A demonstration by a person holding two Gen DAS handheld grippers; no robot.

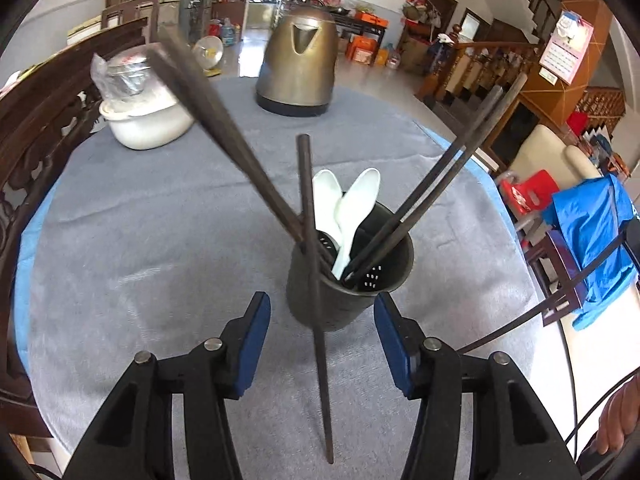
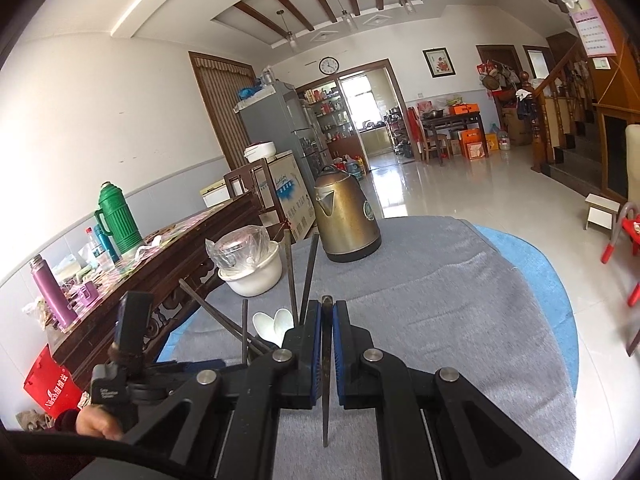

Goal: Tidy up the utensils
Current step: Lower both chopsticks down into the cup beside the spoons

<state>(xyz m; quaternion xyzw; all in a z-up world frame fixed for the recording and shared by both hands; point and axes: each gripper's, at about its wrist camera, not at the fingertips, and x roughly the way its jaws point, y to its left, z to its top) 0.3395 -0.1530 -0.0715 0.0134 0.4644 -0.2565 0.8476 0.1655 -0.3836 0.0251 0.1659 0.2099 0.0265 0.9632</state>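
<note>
Chopsticks are the matter here, and one dark chopstick sits clamped between the blue pads of the right gripper, standing nearly upright with its thin tip pointing down toward the grey cloth. The left gripper is spread wide and holds nothing; its two blue pads flank the base of a dark metal utensil cup without touching it. A single loose chopstick shows in front of that cup, running from above its rim down toward the left wrist camera between the spread jaws; whether it leans on the cup cannot be told. Inside the cup stand two white spoons side by side, a blurred pair of dark chopsticks leaning out to the left, and another pair leaning to the right. Farther back on the cloth sit a brass-coloured kettle and, to its left, a white bowl with a plastic-wrapped steel cup on it. A carved wooden bench stands just beside the table.
</note>
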